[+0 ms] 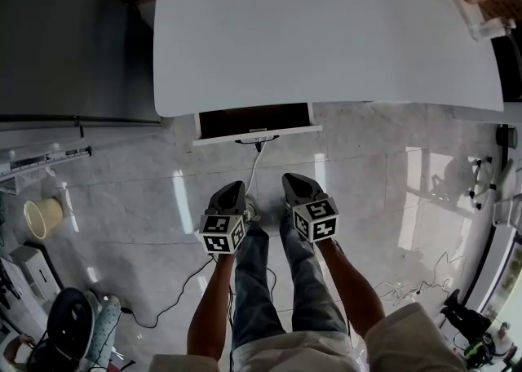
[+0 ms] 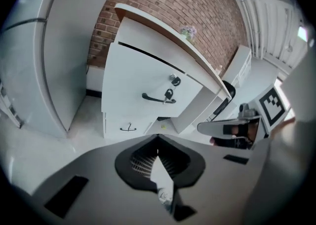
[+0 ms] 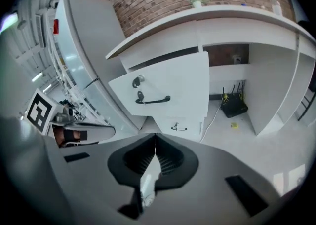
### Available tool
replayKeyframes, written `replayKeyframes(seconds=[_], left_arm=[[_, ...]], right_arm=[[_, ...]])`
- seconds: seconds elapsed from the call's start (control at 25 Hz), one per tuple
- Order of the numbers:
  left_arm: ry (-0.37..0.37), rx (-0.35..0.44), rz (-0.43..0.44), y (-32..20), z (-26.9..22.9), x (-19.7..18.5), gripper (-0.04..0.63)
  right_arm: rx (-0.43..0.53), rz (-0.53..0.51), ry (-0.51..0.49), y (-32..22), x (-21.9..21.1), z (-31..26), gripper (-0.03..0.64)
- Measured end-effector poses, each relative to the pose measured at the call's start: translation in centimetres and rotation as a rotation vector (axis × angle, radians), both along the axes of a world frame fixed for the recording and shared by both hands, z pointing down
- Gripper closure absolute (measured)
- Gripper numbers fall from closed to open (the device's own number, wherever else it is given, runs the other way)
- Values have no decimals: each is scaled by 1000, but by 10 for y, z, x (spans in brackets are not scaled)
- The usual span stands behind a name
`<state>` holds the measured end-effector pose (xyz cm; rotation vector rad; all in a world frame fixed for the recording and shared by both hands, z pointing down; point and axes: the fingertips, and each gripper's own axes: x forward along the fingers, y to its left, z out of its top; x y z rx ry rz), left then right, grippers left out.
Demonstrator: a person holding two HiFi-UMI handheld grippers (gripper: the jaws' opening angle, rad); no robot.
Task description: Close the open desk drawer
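The open drawer (image 1: 256,122) juts out from under the front edge of the white desk (image 1: 326,28), its dark inside showing from above. Its white front (image 2: 148,83) carries a black handle (image 2: 158,99) and a keyed lock (image 2: 174,79); the right gripper view shows the same front (image 3: 173,83) and handle (image 3: 153,100). My left gripper (image 1: 231,188) and right gripper (image 1: 294,180) hover side by side over the floor, short of the drawer and pointing at it. Both are shut and hold nothing. The left gripper (image 2: 158,138) and the right gripper (image 3: 156,135) each show their jaws pressed together.
A lower drawer with a small handle (image 3: 178,128) sits beneath the open one. A black box with cables (image 3: 232,105) stands under the desk, and a white cable (image 1: 256,168) runs across the tiled floor. A grey cabinet (image 1: 73,36) flanks the desk's left. A bin (image 1: 42,218) stands at far left.
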<state>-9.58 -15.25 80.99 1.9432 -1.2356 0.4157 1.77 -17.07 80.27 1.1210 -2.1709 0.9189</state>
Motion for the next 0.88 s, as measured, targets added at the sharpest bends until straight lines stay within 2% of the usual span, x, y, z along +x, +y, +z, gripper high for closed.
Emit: replayKeyframes(seconds=[0.08, 0.12, 0.2, 0.24, 0.32, 0.36, 0.4, 0.44, 0.48, 0.52, 0.64, 0.68, 0.72, 0.76, 0.88], left_arm=[[107, -12, -51, -17, -1, 1, 583], [183, -17, -90, -26, -2, 0, 583], [399, -22, -215, -42, -9, -7, 583], [565, -27, -305, -50, -13, -12, 583], [982, -45, -525, -62, -19, -25, 583], [1165, -33, -616, -67, -22, -33, 583], [1290, -11, -677, -71, -23, -39, 583], [1348, 3, -708, -73, -21, -44, 583], [1351, 3, -713, -73, -17, -45, 583], [1323, -10, -697, -72, -13, -43, 583], [1212, -77, -594, -71, -2, -27, 581], [1178, -99, -570, -71, 2, -22, 544], [1149, -119, -555, -73, 6, -19, 458], [1125, -132, -546, -74, 9, -17, 411], [1088, -144, -527, -86, 12, -15, 402]], right_arm=[[-61, 91, -88, -15, 0, 7, 598], [-102, 150, -163, -20, -1, 9, 598], [-200, 287, -403, -30, -2, 8, 598], [-255, 360, -568, -36, -2, 4, 598], [-362, 512, -929, -48, -2, -1, 598], [-397, 580, -1071, -52, 1, 0, 598], [-414, 630, -1158, -54, 6, 3, 598], [-421, 660, -1190, -54, 10, 9, 598], [-421, 667, -1179, -53, 13, 14, 598], [-421, 649, -1144, -51, 12, 19, 598], [-413, 515, -1051, -49, -2, 20, 592], [-414, 474, -1035, -51, -8, 19, 545], [-416, 444, -1025, -53, -13, 19, 443], [-418, 423, -1018, -56, -18, 19, 402], [-388, 405, -1009, -73, -24, 15, 400]])
